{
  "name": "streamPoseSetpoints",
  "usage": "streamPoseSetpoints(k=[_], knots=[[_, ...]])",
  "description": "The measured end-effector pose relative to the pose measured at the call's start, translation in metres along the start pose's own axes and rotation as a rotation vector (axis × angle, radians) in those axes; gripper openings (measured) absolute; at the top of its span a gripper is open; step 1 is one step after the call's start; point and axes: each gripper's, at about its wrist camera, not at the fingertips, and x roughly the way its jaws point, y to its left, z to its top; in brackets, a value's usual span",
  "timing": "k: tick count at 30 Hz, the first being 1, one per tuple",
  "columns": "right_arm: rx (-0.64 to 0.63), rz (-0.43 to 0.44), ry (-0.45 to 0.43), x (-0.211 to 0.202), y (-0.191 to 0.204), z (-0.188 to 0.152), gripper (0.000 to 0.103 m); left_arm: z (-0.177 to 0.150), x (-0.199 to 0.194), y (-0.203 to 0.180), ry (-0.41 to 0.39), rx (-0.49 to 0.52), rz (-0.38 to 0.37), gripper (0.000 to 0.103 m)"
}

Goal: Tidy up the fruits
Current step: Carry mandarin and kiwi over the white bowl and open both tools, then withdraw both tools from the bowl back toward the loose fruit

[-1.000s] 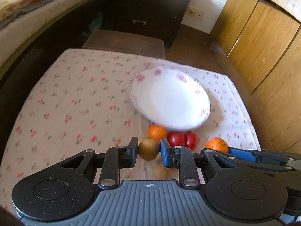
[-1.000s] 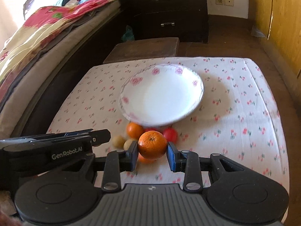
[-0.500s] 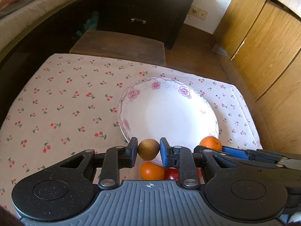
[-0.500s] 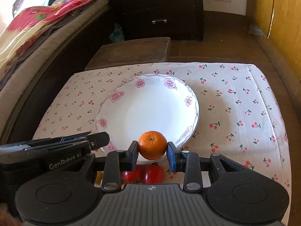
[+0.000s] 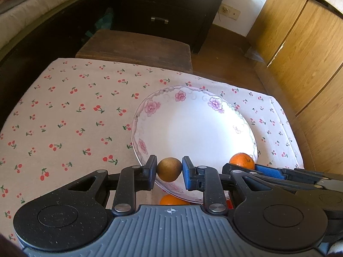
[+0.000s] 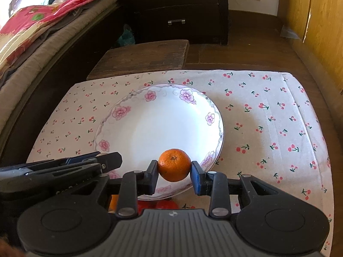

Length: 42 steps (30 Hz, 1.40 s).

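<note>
My left gripper [image 5: 169, 169] is shut on a small round brown fruit [image 5: 169, 169] and hangs over the near rim of a white flowered plate [image 5: 193, 128]. My right gripper [image 6: 174, 166] is shut on an orange [image 6: 174, 165], also above the plate's [image 6: 150, 124] near edge. In the left wrist view the held orange [image 5: 242, 160] shows at the right beside the right gripper's blue pad. Another orange [image 5: 171, 200] and red fruits [image 6: 166, 204] lie on the cloth just under the plate's near rim, partly hidden by the grippers.
The plate sits on a cherry-print cloth [image 5: 75, 117] over a low table. A dark wooden stool [image 6: 141, 57] stands behind it, then a dark drawer unit [image 6: 178, 8]. A bed [image 6: 32, 42] runs along the left and wooden cabinet doors [image 5: 300, 53] along the right.
Both grippers have carried their fruits forward from above the loose fruits to over the plate's near edge. The plate now looks larger and closer.
</note>
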Motion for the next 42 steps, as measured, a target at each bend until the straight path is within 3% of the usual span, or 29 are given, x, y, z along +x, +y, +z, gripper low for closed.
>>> streamPoseSetpoints(k=[29, 42], knots=[[0.012, -0.034, -0.032, -0.009, 0.003, 0.0, 0.035, 0.001, -0.008, 0.001, -0.016, -0.008, 0.011, 0.045], [0.008, -0.045, -0.04, -0.017, 0.007, -0.005, 0.035, -0.004, -0.018, -0.001, -0.024, 0.004, 0.019, 0.046]])
